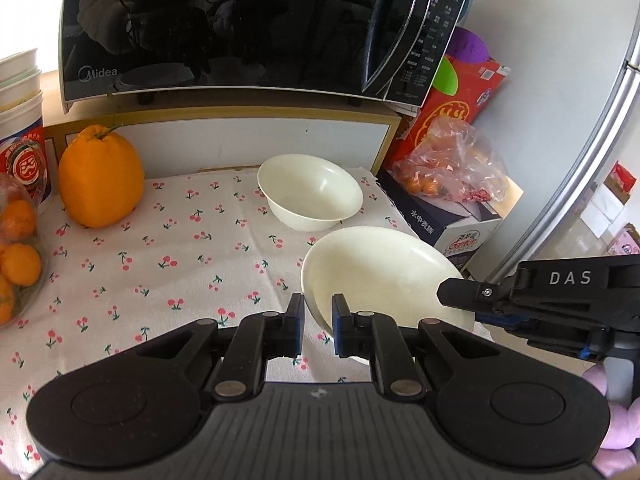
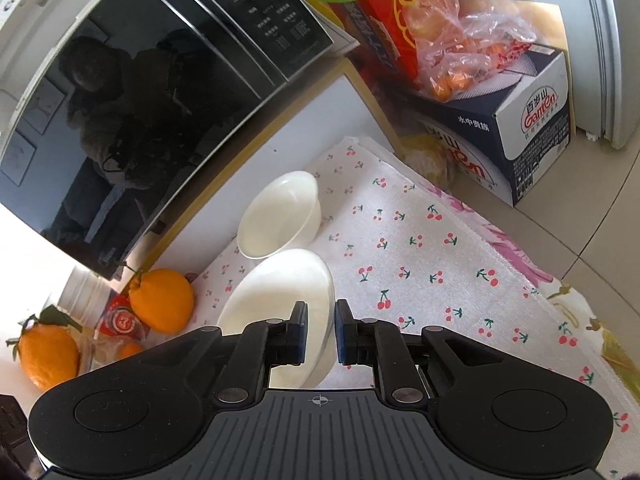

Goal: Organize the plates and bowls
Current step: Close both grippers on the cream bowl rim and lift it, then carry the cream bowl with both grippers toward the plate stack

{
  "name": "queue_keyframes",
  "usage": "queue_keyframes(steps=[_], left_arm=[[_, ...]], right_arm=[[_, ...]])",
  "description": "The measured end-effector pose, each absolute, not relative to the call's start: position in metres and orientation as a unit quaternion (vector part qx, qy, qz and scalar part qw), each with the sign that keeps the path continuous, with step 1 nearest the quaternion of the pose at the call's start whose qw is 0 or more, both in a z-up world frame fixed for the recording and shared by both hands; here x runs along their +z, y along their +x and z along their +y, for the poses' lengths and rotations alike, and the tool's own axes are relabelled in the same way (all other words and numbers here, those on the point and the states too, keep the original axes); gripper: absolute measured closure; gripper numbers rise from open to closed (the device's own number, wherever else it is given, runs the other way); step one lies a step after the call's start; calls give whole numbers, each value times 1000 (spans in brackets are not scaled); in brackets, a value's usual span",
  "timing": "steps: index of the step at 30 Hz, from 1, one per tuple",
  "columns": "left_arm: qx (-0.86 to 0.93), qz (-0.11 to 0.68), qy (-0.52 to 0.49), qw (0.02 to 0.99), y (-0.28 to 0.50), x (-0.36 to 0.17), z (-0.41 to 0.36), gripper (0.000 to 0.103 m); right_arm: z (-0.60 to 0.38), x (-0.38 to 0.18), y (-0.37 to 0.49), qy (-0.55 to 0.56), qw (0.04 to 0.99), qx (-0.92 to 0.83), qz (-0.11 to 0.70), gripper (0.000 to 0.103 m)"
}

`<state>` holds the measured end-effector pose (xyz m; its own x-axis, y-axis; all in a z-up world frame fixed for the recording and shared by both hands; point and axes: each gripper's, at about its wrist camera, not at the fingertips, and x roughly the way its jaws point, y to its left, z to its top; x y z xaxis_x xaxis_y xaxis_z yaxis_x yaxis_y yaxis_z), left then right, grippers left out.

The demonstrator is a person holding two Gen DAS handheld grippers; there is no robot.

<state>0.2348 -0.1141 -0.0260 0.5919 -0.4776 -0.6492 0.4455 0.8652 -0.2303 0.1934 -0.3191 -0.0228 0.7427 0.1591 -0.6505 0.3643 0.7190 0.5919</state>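
Left wrist view: left claw [image 1: 318,330] clamped on the near-left rim of the front bowl [image 1: 380,276], pads close together with the thin wall between them. Right claw [image 1: 454,292] comes in from the right edge of the frame and pinches the opposite rim. Right wrist view confirms it: right claw [image 2: 322,330] closed on the bowl's [image 2: 280,300] rim edge. Bowl looks tilted and seems clear of the cloth, carried between both claws.

Second bowl [image 1: 310,192] sits upright on the cherry-print cloth [image 1: 160,264], toward the surface's far right corner, just beyond the held one. Judged step: carry the held bowl over and nest it into that one.

To do it well: keep both grips even, level the bowl before lowering, centre it over the second bowl's mouth, lower straight, release both sides together. Rim grips on smooth ware look prone to slip if one side leads.

Around: microwave [image 1: 248,28] overhangs the far edge on a raised shelf, limiting headroom above the target. Large orange fruit [image 1: 100,178] at far left, well apart. Paper cups [image 1: 20,92] and bagged small oranges [image 1: 16,248] along the left edge. Past the right edge, a carton [image 1: 460,220] with a plastic bag of fruit [image 1: 452,160], near the target bowl but off the surface.
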Motion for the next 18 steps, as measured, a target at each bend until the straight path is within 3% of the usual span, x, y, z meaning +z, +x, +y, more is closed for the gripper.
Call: queue_keyframes(steps=[18], left_arm=[[-274,397,-23,876,194,-5,-106,91]], right_arm=[[-323,8,146,357,850,-33,385,89]])
